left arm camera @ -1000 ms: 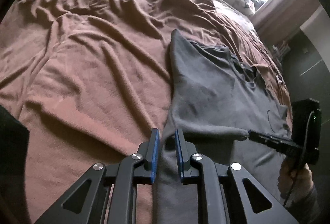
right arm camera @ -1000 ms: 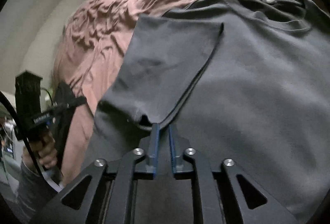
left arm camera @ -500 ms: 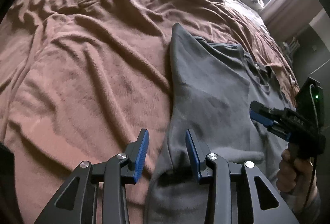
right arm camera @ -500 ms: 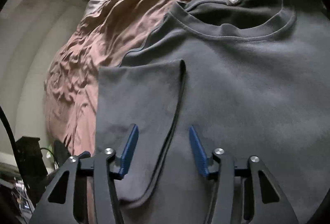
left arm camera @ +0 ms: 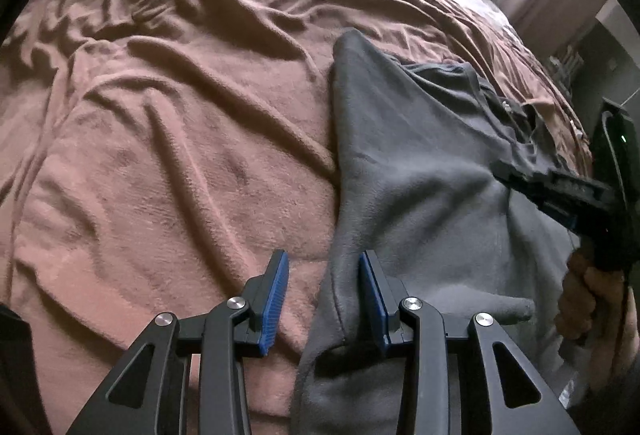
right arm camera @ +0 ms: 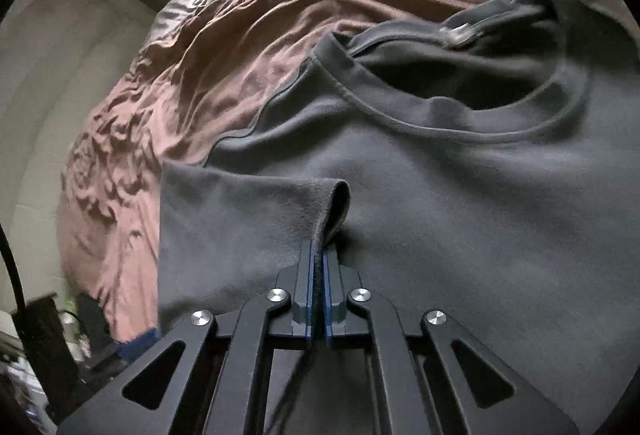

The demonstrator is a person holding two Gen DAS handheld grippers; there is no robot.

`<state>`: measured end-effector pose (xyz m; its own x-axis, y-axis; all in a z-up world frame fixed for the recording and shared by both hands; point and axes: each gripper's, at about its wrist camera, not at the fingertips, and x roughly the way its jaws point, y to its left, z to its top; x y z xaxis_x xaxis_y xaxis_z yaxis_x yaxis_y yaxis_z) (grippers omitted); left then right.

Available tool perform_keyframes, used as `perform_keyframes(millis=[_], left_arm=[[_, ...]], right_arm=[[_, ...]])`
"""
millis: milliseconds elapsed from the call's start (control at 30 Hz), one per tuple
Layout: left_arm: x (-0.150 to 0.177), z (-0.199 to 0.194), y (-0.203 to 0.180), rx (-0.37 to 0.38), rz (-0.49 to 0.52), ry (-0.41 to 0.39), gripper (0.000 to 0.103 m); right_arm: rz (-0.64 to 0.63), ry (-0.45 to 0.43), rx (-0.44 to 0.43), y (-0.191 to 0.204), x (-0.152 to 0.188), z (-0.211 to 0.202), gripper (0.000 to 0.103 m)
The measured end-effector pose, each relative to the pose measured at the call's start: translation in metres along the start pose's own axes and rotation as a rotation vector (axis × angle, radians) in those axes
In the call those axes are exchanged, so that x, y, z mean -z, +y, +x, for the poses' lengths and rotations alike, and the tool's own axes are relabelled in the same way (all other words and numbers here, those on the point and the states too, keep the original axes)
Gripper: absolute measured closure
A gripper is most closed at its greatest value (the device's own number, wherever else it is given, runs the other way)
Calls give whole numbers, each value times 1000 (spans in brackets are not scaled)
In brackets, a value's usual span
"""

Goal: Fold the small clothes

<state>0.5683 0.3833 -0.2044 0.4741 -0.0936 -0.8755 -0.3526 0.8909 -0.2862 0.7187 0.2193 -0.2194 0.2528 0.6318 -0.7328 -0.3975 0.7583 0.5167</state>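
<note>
Your left tongs (left arm camera: 323,295) stand partly open astride the folded side edge of the grey shirt (left arm camera: 416,171), pads clear of the cloth. The shirt lies flat on the brown blanket (left arm camera: 168,139) covering the bed. Your right tongs (right arm camera: 318,259) are clamped on its turned-in sleeve (right arm camera: 240,223).

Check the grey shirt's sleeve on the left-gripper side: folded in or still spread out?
Folded in. The sleeve lies flat over the grey shirt body, its hem edge pinched in the right gripper.
</note>
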Motion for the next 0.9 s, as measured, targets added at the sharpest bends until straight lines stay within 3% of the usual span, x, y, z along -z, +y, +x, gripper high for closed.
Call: perform_keyframes(millis=[167,300,533,900], left_arm=[[-18,-13,2,33,-32,-37,64],[-33,-11,-8,10,-5,-46,64],[-59,3,-15,35,6,-47,64],[-86,47,-31,-67,74,2,64]], right_arm=[[-13,-11,24,7,12,-17,103],[-23,-13,69,12,12,-23,103],[-41,2,54,10,13,-31,103],[-9,37,66,6,15,-31,103]])
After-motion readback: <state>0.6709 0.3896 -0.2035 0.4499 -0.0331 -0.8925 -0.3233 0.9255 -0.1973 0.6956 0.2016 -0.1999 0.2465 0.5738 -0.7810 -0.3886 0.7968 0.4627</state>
